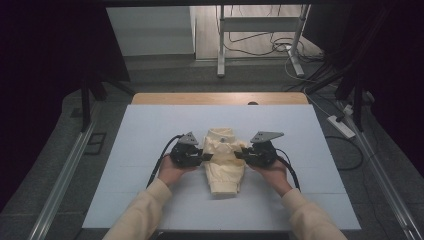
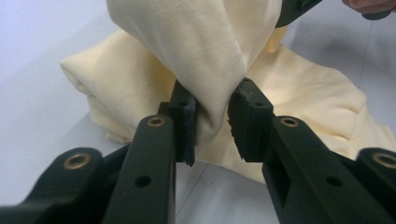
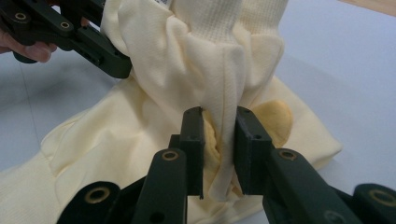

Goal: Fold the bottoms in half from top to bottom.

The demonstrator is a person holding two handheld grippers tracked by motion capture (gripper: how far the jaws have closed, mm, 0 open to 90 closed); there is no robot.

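**Two grippers pinch a cream garment from either side**

Between the black jaws of the left gripper (image 2: 212, 123), a thick fold of a cream sweatshirt (image 1: 223, 162) is squeezed tight, the jaws nearly closed with only the bunched cloth keeping them apart. The right gripper (image 3: 219, 149) does the same on the opposite side, its jaws narrowed onto a thin vertical pleat of the same fabric that hangs down between them. Seen from above, the two grippers face each other across the garment, left one at its left edge and right one at its right edge, about level with each other and roughly at mid-length, so neither hand is the nearer. The sweatshirt lies at the middle of the white tabletop (image 1: 125, 150), folded into a narrow bundle whose long axis runs away from the person, ribbed collar (image 1: 220, 134) at the far end and a ribbed band at the near end. Any coming lift or fold would likely turn on that symmetry: both grips sit at the sides, square to the long axis. The cloth looks soft, heavy and matte, with a fine knit rib in the right gripper view, and it gathers into rounded, puffy creases where it rises toward the jaws. Cream sleeves (image 1: 145, 212) cover the person's forearms.
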